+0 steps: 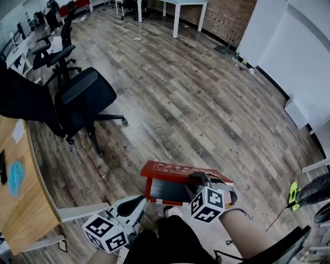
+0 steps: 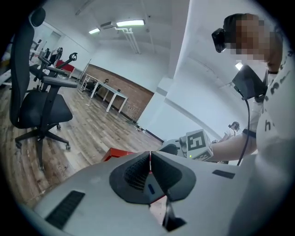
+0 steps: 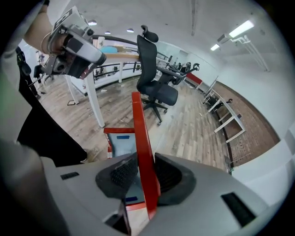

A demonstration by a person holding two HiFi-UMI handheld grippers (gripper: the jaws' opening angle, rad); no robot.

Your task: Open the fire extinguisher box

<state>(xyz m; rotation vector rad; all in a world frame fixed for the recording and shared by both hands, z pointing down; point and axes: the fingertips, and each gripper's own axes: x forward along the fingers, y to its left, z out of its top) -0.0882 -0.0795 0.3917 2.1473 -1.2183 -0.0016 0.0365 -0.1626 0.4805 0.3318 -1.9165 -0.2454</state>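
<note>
The red fire extinguisher box (image 1: 154,190) lies on the wooden floor in front of my legs. Its red lid (image 1: 178,169) is tilted up, so the dark inside shows. My right gripper (image 1: 199,179) reaches down onto the lid's right end. In the right gripper view the lid (image 3: 140,133) stands edge-on between the pads of my right gripper (image 3: 143,173), which is shut on it, with the box body (image 3: 122,143) beyond. My left gripper (image 1: 137,202) hangs low at the box's left side and touches nothing. In its own view my left gripper (image 2: 150,161) has its pads meeting, with the red box (image 2: 115,153) past them.
A black office chair (image 1: 85,100) stands on the floor behind and left of the box. The wooden desk (image 1: 26,201) with white legs runs along the left edge. A dark chair part (image 1: 278,245) sits at the bottom right. White tables (image 1: 178,10) stand far back.
</note>
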